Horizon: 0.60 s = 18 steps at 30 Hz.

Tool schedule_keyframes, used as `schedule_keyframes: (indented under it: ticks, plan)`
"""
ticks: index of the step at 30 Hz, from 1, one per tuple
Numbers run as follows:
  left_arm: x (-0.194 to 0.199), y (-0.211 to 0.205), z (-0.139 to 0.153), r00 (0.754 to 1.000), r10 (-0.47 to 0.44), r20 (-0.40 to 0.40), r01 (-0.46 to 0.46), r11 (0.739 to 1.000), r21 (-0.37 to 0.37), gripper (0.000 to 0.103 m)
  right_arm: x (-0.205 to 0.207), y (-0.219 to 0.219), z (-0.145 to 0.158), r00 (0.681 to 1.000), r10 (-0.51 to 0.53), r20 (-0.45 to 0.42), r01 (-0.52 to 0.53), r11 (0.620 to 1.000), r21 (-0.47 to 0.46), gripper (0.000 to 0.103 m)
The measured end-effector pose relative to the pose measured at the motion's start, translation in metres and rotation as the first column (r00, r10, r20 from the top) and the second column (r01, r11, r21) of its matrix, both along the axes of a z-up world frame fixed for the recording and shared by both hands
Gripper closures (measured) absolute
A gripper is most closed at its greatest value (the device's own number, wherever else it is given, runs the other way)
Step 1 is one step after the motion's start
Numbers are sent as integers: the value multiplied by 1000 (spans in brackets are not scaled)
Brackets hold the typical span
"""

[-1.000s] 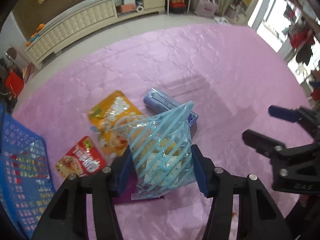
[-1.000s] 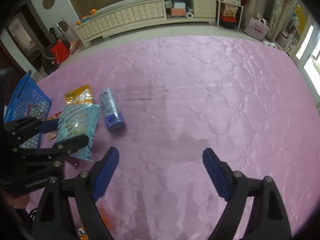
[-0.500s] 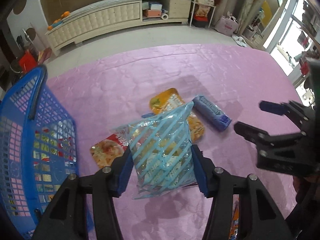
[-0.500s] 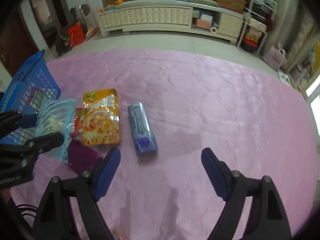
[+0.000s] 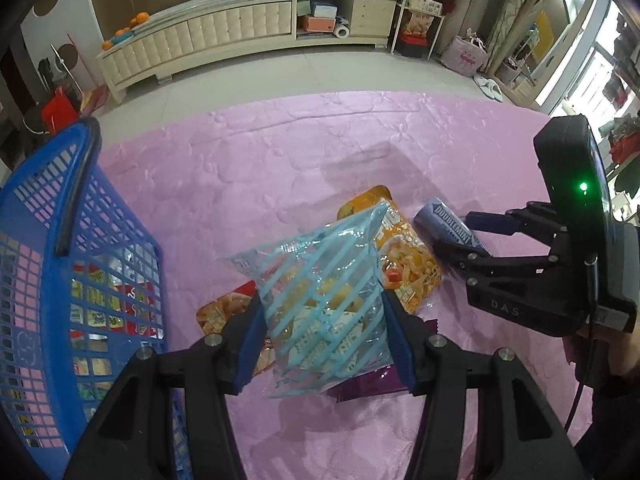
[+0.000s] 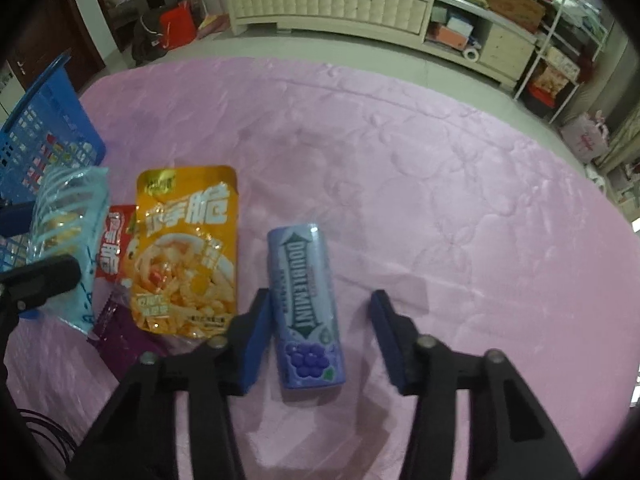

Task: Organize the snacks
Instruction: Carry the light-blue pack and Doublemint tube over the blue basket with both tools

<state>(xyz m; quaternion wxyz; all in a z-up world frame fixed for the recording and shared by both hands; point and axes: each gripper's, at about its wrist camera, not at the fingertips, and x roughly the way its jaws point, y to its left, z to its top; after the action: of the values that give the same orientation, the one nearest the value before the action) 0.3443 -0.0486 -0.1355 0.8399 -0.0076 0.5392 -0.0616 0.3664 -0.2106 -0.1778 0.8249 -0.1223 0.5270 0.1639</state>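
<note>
My left gripper [image 5: 322,336] is shut on a clear snack bag with light-blue stripes [image 5: 320,280], held above the pink cover just right of the blue basket [image 5: 80,240]. A blue Doublemint pack [image 6: 304,292] lies flat on the cover. My right gripper [image 6: 320,340] straddles its near end, jaws closing. The left pad is near the pack's edge and the right pad stands apart from it. An orange pouch [image 6: 186,252], a red pouch [image 6: 114,248] and a purple packet [image 6: 120,332] lie left of the pack.
The basket holds several packets and has a black handle [image 5: 76,184]. The pink quilted cover [image 6: 440,200] stretches far to the right. Beyond it are grey floor and a long cream cabinet [image 5: 200,36]. A person's hand [image 5: 592,360] grips the right tool.
My right gripper has come down and leftward over the Doublemint pack, and its jaws have narrowed around it. My left gripper carried the striped bag toward the basket, still gripped.
</note>
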Motion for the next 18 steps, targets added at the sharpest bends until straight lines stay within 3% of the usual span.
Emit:
schedule_keyframes:
  ticks: [2,7,13,18]
  plan:
    - [0,0,1,1000,1,-3,-1,1000,-4,50,-4,3,1,1000,22,14,-22,1000,-17,68]
    - [-11,-6,6,1000,-17,-1,17,1000,-19,50,-22,-1,13,1000,22,12,-22,999,34,69]
    - [-35,-11,36,999,-24,42,26,998,-49,50,-59,2,62,994,51,92,-53,998,25,69]
    - [-65,-1,82,993,-10,117,19,997,-75,50,-86,7,111,986,56,157,-62,998,33,69]
